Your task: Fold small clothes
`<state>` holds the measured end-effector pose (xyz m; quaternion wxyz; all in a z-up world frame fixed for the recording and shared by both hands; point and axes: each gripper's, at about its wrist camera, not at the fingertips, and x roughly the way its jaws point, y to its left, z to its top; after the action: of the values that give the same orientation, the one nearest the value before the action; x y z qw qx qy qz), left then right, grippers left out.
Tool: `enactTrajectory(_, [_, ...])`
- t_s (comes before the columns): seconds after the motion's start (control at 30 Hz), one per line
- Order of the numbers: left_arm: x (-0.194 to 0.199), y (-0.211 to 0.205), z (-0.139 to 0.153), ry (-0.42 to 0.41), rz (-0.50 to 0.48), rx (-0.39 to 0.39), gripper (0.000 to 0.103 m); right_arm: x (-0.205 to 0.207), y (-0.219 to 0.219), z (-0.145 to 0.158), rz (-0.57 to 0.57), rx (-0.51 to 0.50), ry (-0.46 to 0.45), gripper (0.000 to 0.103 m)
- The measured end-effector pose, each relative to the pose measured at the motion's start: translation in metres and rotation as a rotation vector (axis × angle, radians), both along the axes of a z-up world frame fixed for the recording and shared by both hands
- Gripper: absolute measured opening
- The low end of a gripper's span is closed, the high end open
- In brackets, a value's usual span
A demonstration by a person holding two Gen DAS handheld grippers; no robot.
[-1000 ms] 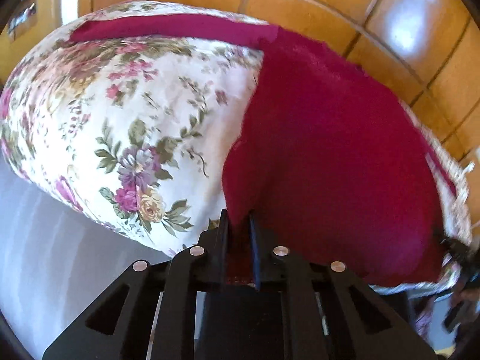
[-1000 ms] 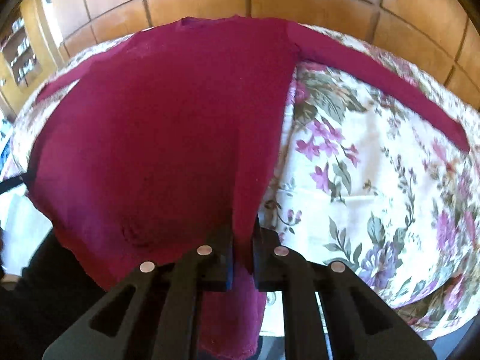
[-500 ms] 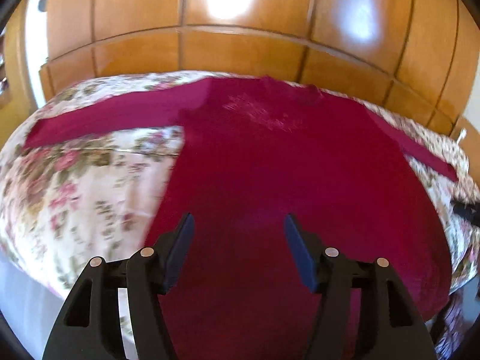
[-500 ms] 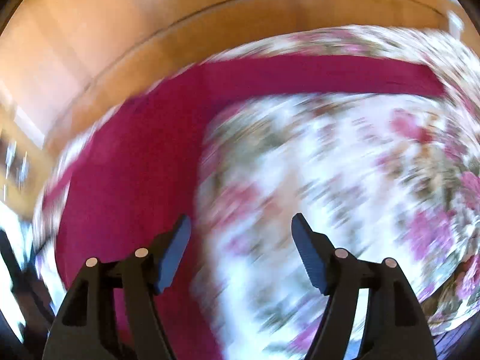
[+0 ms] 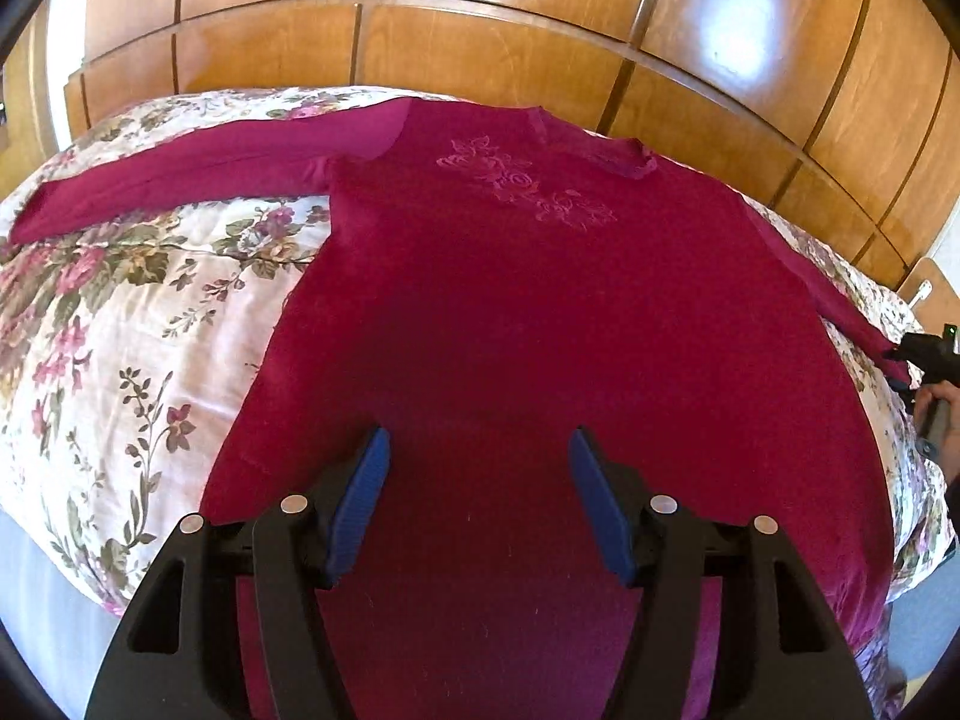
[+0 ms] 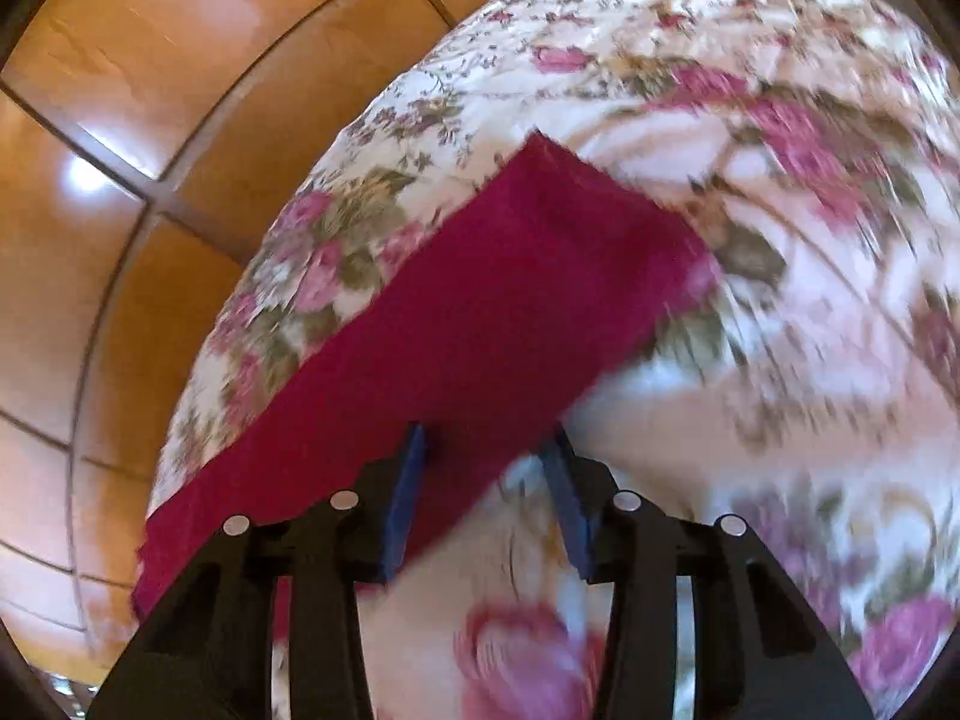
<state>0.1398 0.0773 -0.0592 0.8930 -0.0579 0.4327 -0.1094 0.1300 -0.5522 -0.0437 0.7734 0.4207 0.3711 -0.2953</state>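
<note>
**Inspector A:** Left wrist view is showing a crimson long-sleeved top point(image 5: 528, 324) lying face up and spread flat on a floral bedspread point(image 5: 120, 312), with a wooden panelled headboard point(image 5: 480, 42) standing behind it. An embroidered flower motif point(image 5: 522, 183) is sitting on the chest just below the neckline. One sleeve point(image 5: 180, 174) is stretching out straight across the bedspread; the other is running down the opposite side. The left gripper point(image 5: 479, 492) is hovering over the lower body of the top with its blue pads point(image 5: 360, 504) standing wide apart and gripping nothing.

**Inspector B:** Right wrist view is confirming the far side, though the frame is blurring with motion. The right gripper point(image 6: 487, 480) is sitting low over the far sleeve point(image 6: 480, 324), which is lying diagonally on the bedspread point(image 6: 750, 120). Its jaws are partly open, straddling the lower edge of the sleeve, with one blue pad over the fabric and the other over the floral cloth. Nothing is being pinched. Whether the pads are touching the fabric, I cannot tell.

**Inspector A:** Left wrist view is also catching that gripper point(image 5: 927, 354) at the sleeve's cuff end, near the bed's edge.
</note>
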Motion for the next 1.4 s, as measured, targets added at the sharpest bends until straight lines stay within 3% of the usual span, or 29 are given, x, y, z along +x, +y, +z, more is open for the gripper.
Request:
enactTrajectory(0.03, [0.000,-0.001,0.001,0.002,-0.002,-0.001,0.061,0.005,0.001,0.002,0.019,-0.021,0.022,0.009])
enactTrajectory(0.13, [0.003,-0.002,0.004,0.003,-0.022,-0.009,0.061,0.022,0.016,0.025,0.086,-0.116,0.044,0.006])
enactTrajectory(0.27, [0.009,0.004,0.008,0.004,-0.019,-0.062,0.061,0.054,0.054,0.065,0.235,-0.181,-0.075,0.006])
enactTrajectory(0.5, [0.019,0.011,0.018,-0.021,-0.001,-0.111,0.061,0.134,0.209,0.128,0.636,-0.173,-0.288,0.006])
enactTrajectory(0.67, [0.028,0.014,0.025,-0.040,-0.001,-0.134,0.061,0.183,0.336,0.132,0.882,-0.129,-0.342,0.006])
enactTrajectory(0.87, [0.047,0.017,0.033,-0.054,-0.002,-0.158,0.061,0.210,0.441,0.101,1.090,-0.122,-0.264,0.011])
enactTrajectory(0.9, [0.051,0.018,0.034,-0.054,0.001,-0.166,0.061,0.214,0.447,0.095,1.099,-0.118,-0.260,0.016])
enactTrajectory(0.93, [0.056,0.020,0.035,-0.052,0.001,-0.180,0.061,0.212,0.446,0.094,1.096,-0.102,-0.268,0.034])
enactTrajectory(1.0, [0.066,0.022,0.036,-0.046,0.000,-0.195,0.061,0.202,0.438,0.095,1.071,-0.099,-0.288,0.044])
enactTrajectory(1.17, [0.100,0.021,0.038,-0.051,-0.001,-0.193,0.061,0.158,0.388,0.093,1.007,-0.126,-0.287,0.049])
enactTrajectory(1.3, [0.140,0.013,0.033,-0.035,-0.002,-0.171,0.061,0.112,0.324,0.081,0.895,-0.160,-0.212,0.050])
enactTrajectory(1.4, [0.171,0.012,0.020,0.025,0.007,-0.176,0.061,0.091,0.282,0.069,0.805,-0.149,-0.162,0.051])
